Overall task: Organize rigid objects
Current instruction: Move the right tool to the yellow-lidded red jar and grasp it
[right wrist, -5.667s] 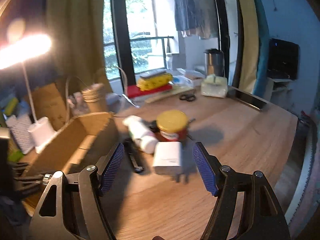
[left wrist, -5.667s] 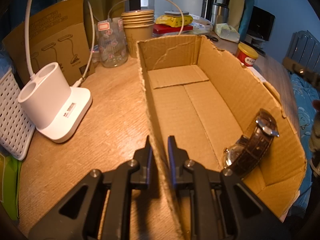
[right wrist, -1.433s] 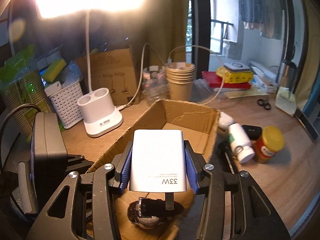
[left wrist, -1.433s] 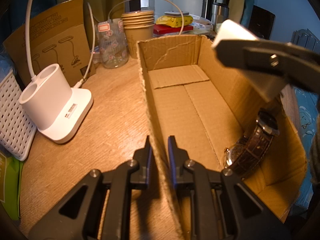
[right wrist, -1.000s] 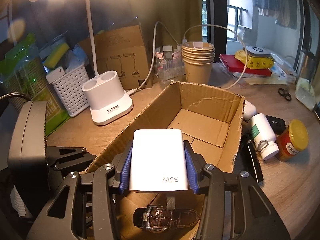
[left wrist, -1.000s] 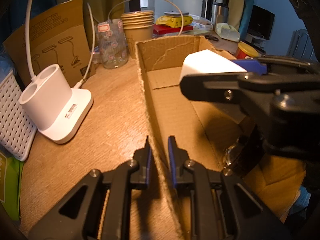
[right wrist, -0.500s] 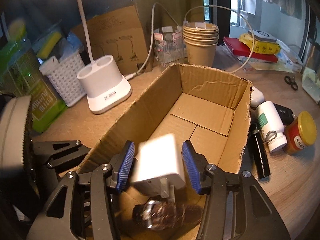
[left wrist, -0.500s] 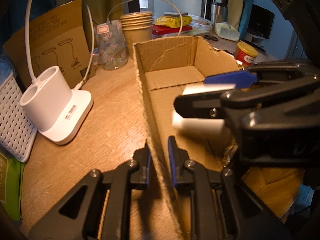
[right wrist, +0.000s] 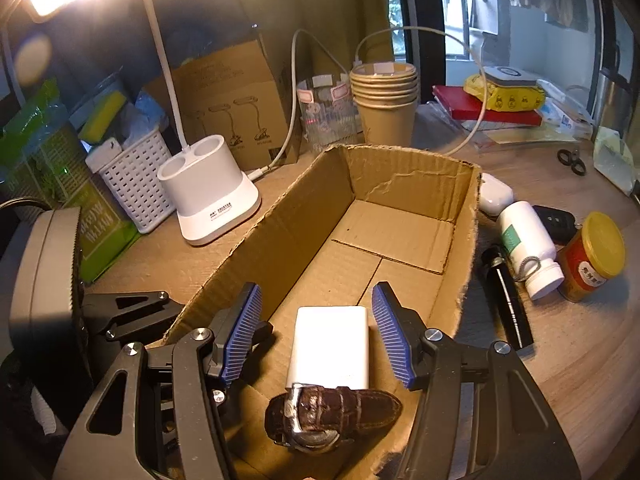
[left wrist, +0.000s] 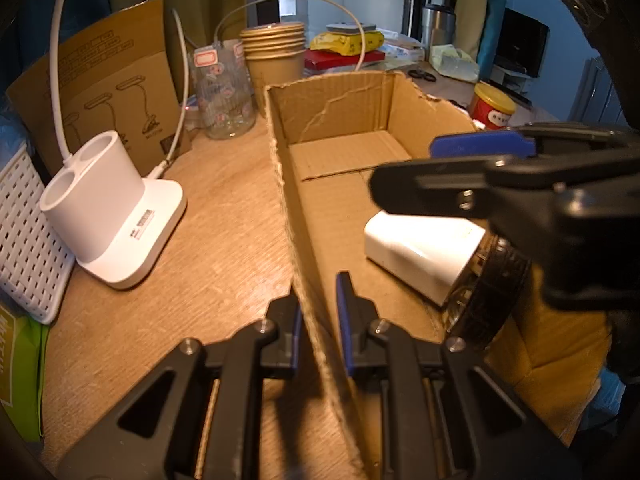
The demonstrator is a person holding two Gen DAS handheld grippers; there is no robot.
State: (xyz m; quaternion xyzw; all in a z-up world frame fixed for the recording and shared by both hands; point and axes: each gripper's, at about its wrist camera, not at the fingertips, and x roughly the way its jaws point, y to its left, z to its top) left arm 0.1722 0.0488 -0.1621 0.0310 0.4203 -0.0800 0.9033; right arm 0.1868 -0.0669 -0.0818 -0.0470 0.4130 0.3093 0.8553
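Note:
An open cardboard box (left wrist: 280,168) (right wrist: 280,236) stands on the wooden table. My left gripper (left wrist: 318,320) is shut on its near side wall. A white charger block (left wrist: 420,252) (right wrist: 330,344) lies on the box floor, its end against a brown leather watch (right wrist: 332,412) (left wrist: 496,284). My right gripper (right wrist: 316,328) hovers above the charger. Its jaws are opening, with the blue pads apart from the charger on both sides.
A white lamp base (left wrist: 108,216) (right wrist: 208,196), a white basket (right wrist: 132,184), a glass jar (left wrist: 224,92) and stacked paper cups (right wrist: 386,100) stand left of and behind the box. To the box's right lie a white bottle (right wrist: 528,248), a red jar (right wrist: 592,256), a black stick (right wrist: 508,300), a key fob and an earbud case.
My right gripper carried the charger over the box, lowered it and let go; the charger now lies on the box floor against the watch. The left gripper has kept its hold.

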